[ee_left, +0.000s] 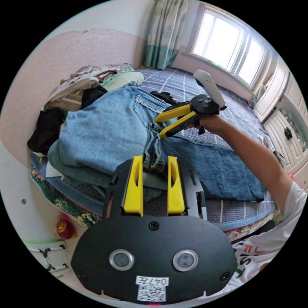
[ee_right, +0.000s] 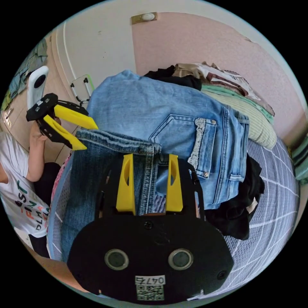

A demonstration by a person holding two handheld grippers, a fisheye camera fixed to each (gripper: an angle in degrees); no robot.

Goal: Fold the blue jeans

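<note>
The blue denim jeans (ee_left: 106, 134) lie on the bed, partly folded: a lighter upper part with a lace-trimmed back pocket (ee_right: 195, 141) rests over a darker leg portion (ee_left: 221, 166) spread toward the bed's edge. In the left gripper view a bunched hem or seam of the denim (ee_left: 154, 150) lies between the two yellow jaws of the left tongs (ee_left: 154, 160); the jaws stand apart on either side of the fabric and do not appear to press on it. In the right gripper view the right tongs (ee_right: 150, 158) are likewise spread, with the stitched waistband or seam of the darker denim (ee_right: 147, 173) running between the jaws without visible clamping. Each tool also appears in the other's view, jaws parted, poised just above the denim edge: the right one (ee_left: 162, 126) held by a hand (ee_left: 211, 123), the left one (ee_right: 86, 136) by a hand at the bed's side.

The bed carries a grey checked sheet (ee_left: 192, 86). Behind the jeans sits a heap of other garments: black cloth (ee_left: 48, 128), a pale green striped item (ee_right: 256, 125), and a beige printed item (ee_right: 218, 75). The person wears a white printed T-shirt (ee_right: 22, 199). A pink wall (ee_right: 199, 41) stands behind the heap, with a window (ee_left: 231, 48) and a green curtain (ee_left: 163, 35) beyond the bed.
</note>
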